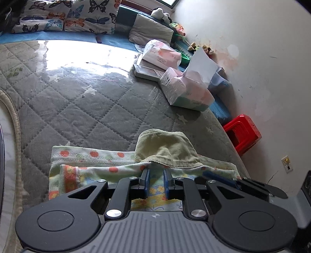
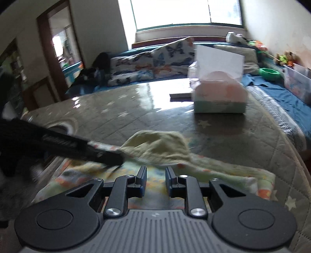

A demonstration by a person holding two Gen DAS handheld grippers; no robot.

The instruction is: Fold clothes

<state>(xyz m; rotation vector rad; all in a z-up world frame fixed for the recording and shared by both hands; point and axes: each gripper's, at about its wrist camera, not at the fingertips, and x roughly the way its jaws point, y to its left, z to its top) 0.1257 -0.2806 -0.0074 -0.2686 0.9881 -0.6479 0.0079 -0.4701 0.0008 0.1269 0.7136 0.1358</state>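
Grey quilted mattress (image 1: 77, 101) | tissue pack (image 1: 186, 91) | red stool (image 1: 243, 134) by wall

Garment (image 1: 136, 171) lies flat on bed (image 1: 81, 109), near edge closest to you. Your left gripper (image 1: 156, 175) over garment's middle, fingers (image 1: 145, 180) on either side of fold ridge, small gap between. Your right gripper (image 2: 155, 175) just right of it, above same garment. Tissue pack (image 1: 186, 91) farther back on bed, toward right; second pack (image 1: 161, 54) behind it. Pillows (image 1: 64, 15) along far end. Stool (image 1: 243, 134) on floor right of bed, by wall (image 1: 262, 58).
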